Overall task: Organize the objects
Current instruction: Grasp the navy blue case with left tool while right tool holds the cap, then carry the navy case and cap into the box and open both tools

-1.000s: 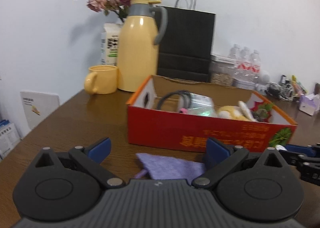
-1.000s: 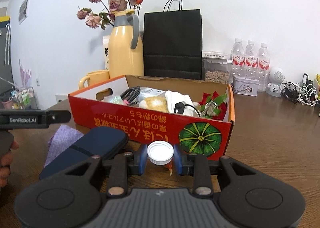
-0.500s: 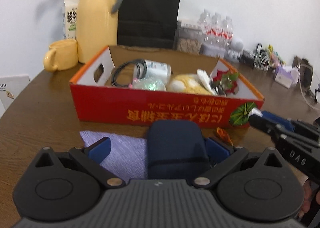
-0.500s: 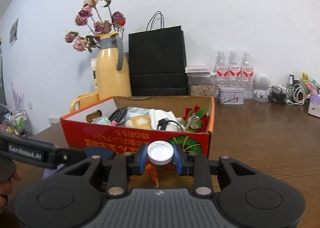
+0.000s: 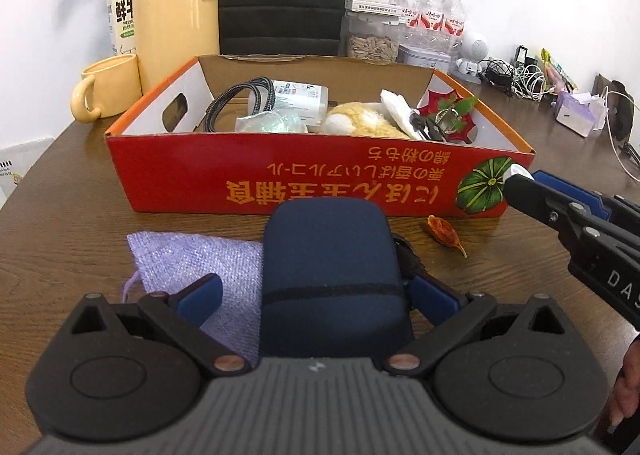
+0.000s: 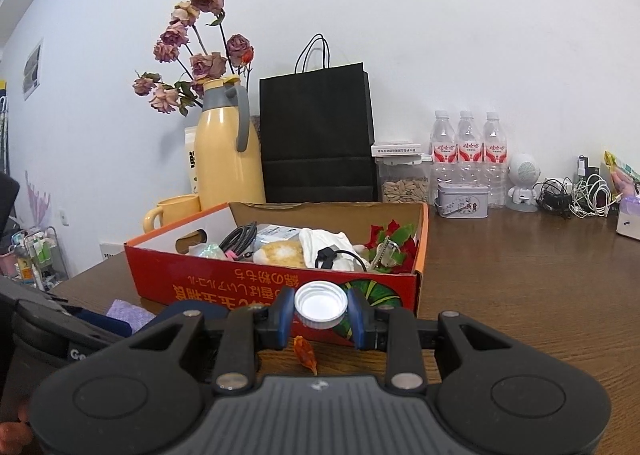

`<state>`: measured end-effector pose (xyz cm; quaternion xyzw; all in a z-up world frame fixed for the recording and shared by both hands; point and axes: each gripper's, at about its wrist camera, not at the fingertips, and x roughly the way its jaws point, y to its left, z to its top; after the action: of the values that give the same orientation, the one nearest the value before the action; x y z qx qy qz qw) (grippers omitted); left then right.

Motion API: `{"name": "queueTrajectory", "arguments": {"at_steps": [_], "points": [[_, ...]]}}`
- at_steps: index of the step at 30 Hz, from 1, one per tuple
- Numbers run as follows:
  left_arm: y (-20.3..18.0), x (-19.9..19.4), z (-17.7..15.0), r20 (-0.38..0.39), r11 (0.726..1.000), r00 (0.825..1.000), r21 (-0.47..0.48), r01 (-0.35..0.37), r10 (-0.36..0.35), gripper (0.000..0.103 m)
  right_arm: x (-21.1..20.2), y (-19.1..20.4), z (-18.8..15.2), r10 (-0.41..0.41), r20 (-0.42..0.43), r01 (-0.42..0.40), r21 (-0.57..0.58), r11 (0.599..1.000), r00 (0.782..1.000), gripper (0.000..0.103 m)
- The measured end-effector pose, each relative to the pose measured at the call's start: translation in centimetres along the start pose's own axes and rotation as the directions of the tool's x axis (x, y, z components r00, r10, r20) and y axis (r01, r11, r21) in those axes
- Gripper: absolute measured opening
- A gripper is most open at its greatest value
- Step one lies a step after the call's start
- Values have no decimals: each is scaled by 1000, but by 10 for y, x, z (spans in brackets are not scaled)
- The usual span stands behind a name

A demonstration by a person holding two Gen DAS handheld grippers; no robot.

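Right tool (image 6: 321, 310), black arm marked "DAS", grips white cap (image 6: 320, 304).

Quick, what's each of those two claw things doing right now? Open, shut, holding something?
Left gripper: open, straddling the navy zip case, pads not pressing it.
Right gripper: shut on a white bottle cap.

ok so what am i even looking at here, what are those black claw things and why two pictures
Each picture comes from a camera on a hand-held gripper, looking along its two fingers; a person holds one in each hand. The left view shows the left gripper open around a dark blue case that lies on a purple cloth. The right view shows the right gripper shut on a white bottle cap. Ahead on the wooden table stands a red cardboard box of odds and ends.
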<state>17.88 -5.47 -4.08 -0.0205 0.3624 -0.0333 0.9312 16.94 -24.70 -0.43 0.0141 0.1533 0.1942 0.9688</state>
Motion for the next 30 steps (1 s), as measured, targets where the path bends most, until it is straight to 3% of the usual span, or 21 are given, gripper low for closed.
{"name": "queueTrajectory", "arguments": {"at_steps": [5,7,9,13,30], "points": [[-2,-2,-5,-9,1000,1000,-1,19,-19,97,1,0,0,2,-3,-2,-3,1000,1000,27],[-3,-4,-6,-8,999,999,-1,37,-37,83,1,0,0,2,-5,-2,-3,1000,1000,27],[-4,-8,-6,-1,999,999,-2,50,-50,75,1,0,0,2,-8,-2,-4,1000,1000,27],[-4,-14,-4,1,998,998,-2,56,-56,68,2,0,0,1,-11,-1,-5,1000,1000,27],[7,-56,14,128,997,988,2,83,-83,66,-2,7,-1,6,11,-6,-45,999,1000,27]]}}
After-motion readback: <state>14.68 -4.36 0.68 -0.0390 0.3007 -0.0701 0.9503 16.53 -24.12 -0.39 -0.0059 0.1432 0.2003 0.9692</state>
